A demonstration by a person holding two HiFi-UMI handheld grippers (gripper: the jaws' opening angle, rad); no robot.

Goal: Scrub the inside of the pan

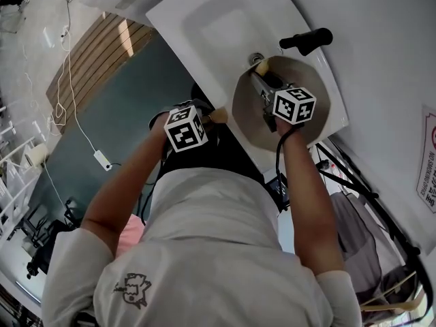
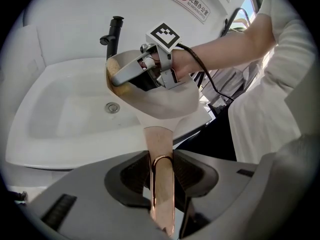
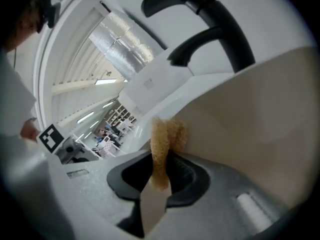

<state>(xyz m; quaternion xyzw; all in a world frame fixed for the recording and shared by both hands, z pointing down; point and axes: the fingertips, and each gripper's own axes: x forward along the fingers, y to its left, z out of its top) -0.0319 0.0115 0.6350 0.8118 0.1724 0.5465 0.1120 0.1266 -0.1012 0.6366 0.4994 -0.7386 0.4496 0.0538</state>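
A beige pan is held tilted over the white sink. My left gripper is shut on the pan handle, whose copper-coloured end runs between the jaws. My right gripper reaches inside the pan and is shut on a tan sponge. The sponge presses on the pan's inner wall near the far rim. In the left gripper view the pan opens toward me, with the right gripper inside it.
A black faucet stands at the back of the sink, close to the pan's rim. The drain lies in the basin below the pan. A white cable runs over the dark floor at the left. A metal rack stands at the right.
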